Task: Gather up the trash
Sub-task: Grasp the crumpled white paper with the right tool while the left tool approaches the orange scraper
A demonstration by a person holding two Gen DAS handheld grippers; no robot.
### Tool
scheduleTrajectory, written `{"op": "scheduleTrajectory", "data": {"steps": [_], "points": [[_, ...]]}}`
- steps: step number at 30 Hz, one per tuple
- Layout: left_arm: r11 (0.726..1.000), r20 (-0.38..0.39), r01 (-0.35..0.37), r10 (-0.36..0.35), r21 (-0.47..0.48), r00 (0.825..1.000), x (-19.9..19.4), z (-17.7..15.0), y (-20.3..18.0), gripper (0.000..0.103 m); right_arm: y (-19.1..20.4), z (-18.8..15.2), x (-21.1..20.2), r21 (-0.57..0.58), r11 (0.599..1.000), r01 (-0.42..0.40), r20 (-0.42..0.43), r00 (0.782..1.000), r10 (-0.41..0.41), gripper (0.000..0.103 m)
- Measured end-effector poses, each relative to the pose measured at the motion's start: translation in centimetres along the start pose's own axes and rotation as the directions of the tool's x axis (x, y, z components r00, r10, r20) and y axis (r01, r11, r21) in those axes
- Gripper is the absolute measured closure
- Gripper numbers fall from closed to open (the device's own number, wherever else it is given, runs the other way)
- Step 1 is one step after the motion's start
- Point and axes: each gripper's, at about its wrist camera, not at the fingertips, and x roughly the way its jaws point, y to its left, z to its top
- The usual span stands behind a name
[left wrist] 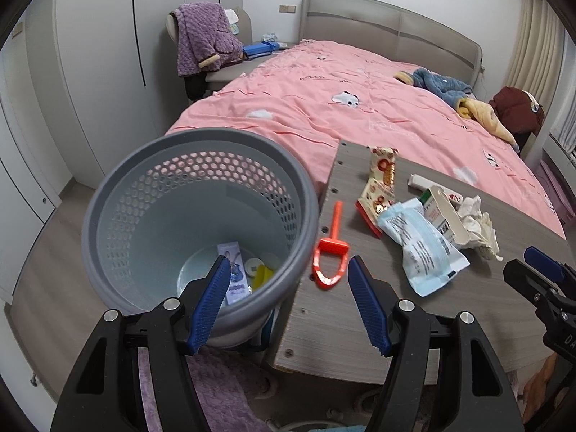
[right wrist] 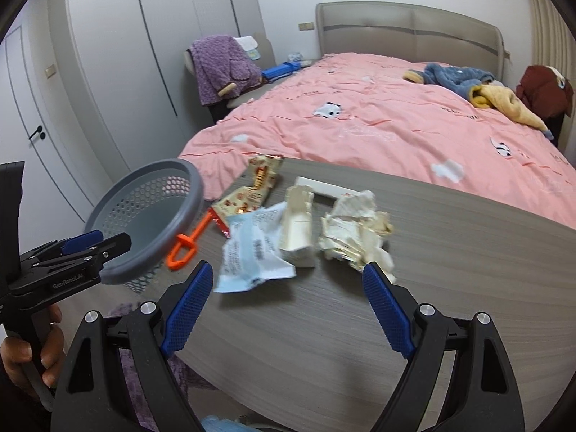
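Observation:
A grey perforated trash basket (left wrist: 122,194) (right wrist: 158,216) stands at the left end of a grey wood table (left wrist: 342,316) (right wrist: 450,288), with a few wrappers at its bottom. On the table lie an orange plastic scoop (left wrist: 329,252) (right wrist: 185,246), a red-and-cream snack wrapper (left wrist: 379,187) (right wrist: 252,190), a light blue pouch (left wrist: 421,248) (right wrist: 253,252), an opened cream carton (left wrist: 444,216) (right wrist: 297,230) and crumpled paper (left wrist: 480,226) (right wrist: 354,230). My left gripper (left wrist: 289,262) (right wrist: 97,239) hangs open over the basket rim and table edge. My right gripper (right wrist: 284,271) (left wrist: 532,262) is open, empty, just short of the pouch and carton.
A bed with a pink cover (left wrist: 342,100) (right wrist: 378,118) lies behind the table, with clothes on its far side. A chair with a purple robe (left wrist: 205,39) stands by white wardrobes. A hand (right wrist: 25,356) holds the left gripper's handle.

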Motion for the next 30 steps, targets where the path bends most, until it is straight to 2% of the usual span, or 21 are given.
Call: {"op": "scheduleTrajectory", "data": {"steps": [9,22,30], "points": [[1.000,-0.021,-0.009,0.010,0.021,1.000,1.3,0.0,-1.1,0.038,-3.1,0.1,1.7,0.035,0.997,0.063,-0.020,0.998,-0.062,0.020],[1.000,-0.046,-0.018,0.018,0.005,0.999,2.4,0.1,-0.7,0.038,-4.6,2.2,5.4,0.049,0.994,0.094,-0.051,0.994,-0.091,0.020],[1.000,-0.048,-0.019,0.019,0.003,0.999,2.5,0.1,-0.7,0.038,-5.1,3.0,7.8,0.059,0.991,0.121,-0.107,0.988,-0.114,0.021]]}}
